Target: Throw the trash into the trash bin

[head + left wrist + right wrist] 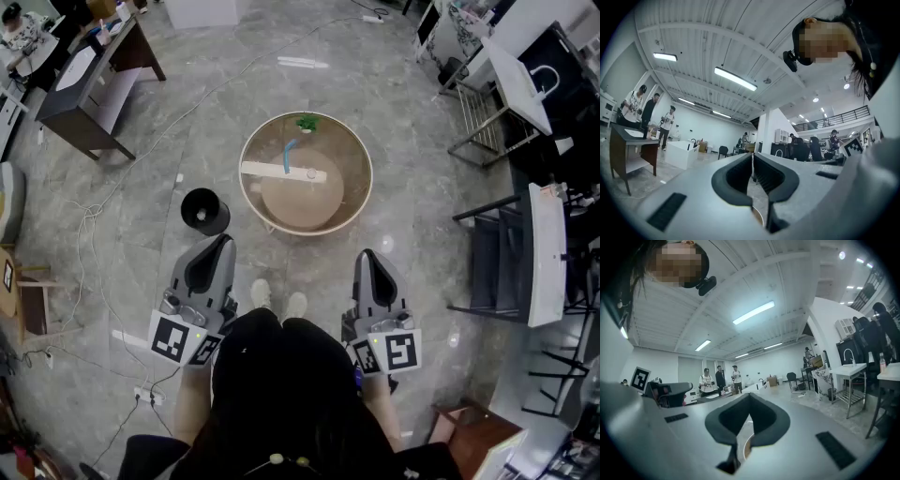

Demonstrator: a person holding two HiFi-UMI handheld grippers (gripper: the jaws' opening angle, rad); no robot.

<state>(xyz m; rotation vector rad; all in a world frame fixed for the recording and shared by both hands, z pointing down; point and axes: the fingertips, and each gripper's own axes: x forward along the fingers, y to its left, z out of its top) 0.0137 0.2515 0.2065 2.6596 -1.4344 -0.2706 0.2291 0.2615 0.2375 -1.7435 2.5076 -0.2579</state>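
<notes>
A round wood-rimmed table (362, 201) stands on the floor ahead of me. On it lie a long white strip (281, 172), a blue strip (288, 156), a green crumpled piece (307, 123) and a small white bit (311, 173). A black trash bin (205, 212) stands on the floor to the table's left. My left gripper (223, 240) is held just short of the bin, and its jaws meet with nothing between them (752, 155). My right gripper (367, 255) is held short of the table's near right edge, also shut and empty (749, 396).
A dark desk (89, 80) stands at the far left. Black chairs and white-topped racks (511, 253) line the right side. Cables and a power strip (145, 396) lie on the floor at the left. Several people stand far off in the gripper views.
</notes>
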